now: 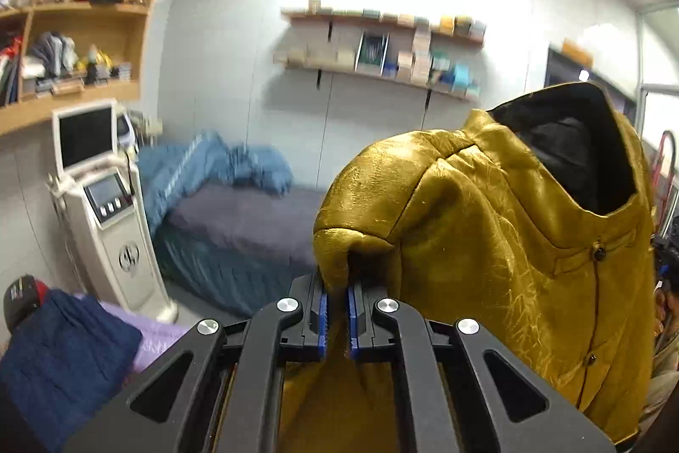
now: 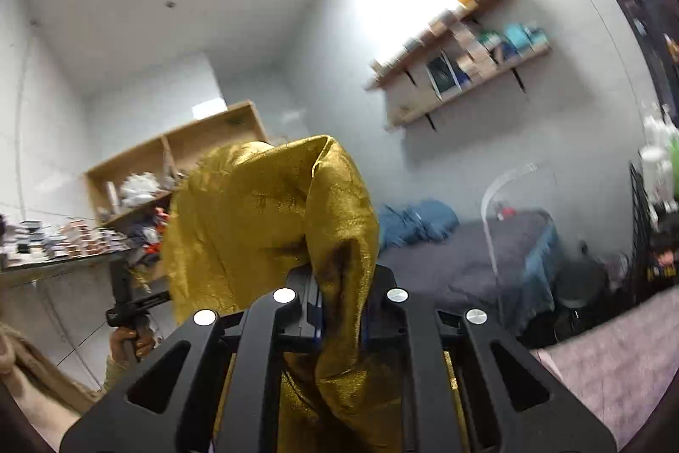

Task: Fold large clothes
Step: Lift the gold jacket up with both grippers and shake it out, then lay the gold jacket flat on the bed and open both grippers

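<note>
- Left gripper (image 1: 337, 319): jaws narrow, blue pads (image 1: 323, 321) pinching a bunched fold of the gold satin jacket (image 1: 488, 232); cloth runs between the pads and hangs below them.
- Jacket is up in the air, not on any surface; most of it spreads right of the left gripper, black lining showing at the collar opening up top, dark buttons down the front edge.
- Left of the left gripper, low: folded navy cloth (image 1: 63, 359) on a lilac cover (image 1: 144, 338).
- Past it, left: white machine with screen (image 1: 102, 206); wooden cubby shelf (image 1: 85, 20) above that.
- Ahead of the left gripper: bed (image 1: 246, 228) with grey sheet, crumpled blue bedding (image 1: 220, 164) at its head; wall shelves (image 1: 382, 45) with boxes higher up.
- Right gripper (image 2: 341, 315): jaws nearly closed on another fold of the same jacket (image 2: 263, 223); fabric drapes over and between the fingers, hiding the pads mostly.
- Left of the right gripper: a hand (image 2: 127, 342) holding the other gripper's handle.
- Right of the right gripper: same bed (image 2: 458, 262), clear curved plastic piece (image 2: 492, 215) on it, pinkish cover (image 2: 615, 359) low right.
</note>
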### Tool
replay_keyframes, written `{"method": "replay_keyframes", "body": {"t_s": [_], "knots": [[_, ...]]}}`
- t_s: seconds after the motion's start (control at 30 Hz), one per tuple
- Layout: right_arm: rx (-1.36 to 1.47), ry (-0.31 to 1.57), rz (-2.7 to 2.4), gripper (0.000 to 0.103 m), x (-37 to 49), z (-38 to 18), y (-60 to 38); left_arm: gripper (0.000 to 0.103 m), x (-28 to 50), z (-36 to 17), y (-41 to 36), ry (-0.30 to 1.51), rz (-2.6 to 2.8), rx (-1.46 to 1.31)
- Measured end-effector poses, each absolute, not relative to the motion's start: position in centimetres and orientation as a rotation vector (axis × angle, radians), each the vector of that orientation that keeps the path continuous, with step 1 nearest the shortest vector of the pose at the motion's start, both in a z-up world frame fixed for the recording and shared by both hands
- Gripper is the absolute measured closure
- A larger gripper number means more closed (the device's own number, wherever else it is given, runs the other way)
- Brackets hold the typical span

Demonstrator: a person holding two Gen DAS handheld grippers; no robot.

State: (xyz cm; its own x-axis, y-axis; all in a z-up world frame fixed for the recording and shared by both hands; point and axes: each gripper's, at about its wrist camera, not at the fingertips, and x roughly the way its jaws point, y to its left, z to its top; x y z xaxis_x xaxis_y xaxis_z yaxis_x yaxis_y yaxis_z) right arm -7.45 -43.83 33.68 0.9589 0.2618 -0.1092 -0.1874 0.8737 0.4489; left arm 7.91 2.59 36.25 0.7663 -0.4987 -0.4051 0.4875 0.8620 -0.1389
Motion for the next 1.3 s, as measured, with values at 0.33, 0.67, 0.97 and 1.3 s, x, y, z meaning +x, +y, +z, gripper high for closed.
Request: {"method": "replay_keyframes", "body": {"t_s": [0.33, 0.67, 0.97, 1.3], "knots": [[0.596, 0.755, -0.319, 0.012, 2.1, 9.8, -47.9, 0.010, 18.9, 9.7, -3.3, 1.040, -0.343, -0.011], [0.619, 1.008, -0.255, 0.012, -0.2, 1.0, -42.2, 0.008, 16.3, 2.1, 2.3, 1.200, -0.170, -0.077], [0.557, 1.228, -0.179, 0.012, -0.8, -5.2, -35.5, 0.007, 13.4, -5.1, 6.1, 1.314, -0.049, 0.029], [0.461, 1.330, -0.192, 0.012, -3.2, -7.3, -31.8, 0.007, 8.7, -9.7, 16.3, 1.357, 0.140, 0.045]]}}
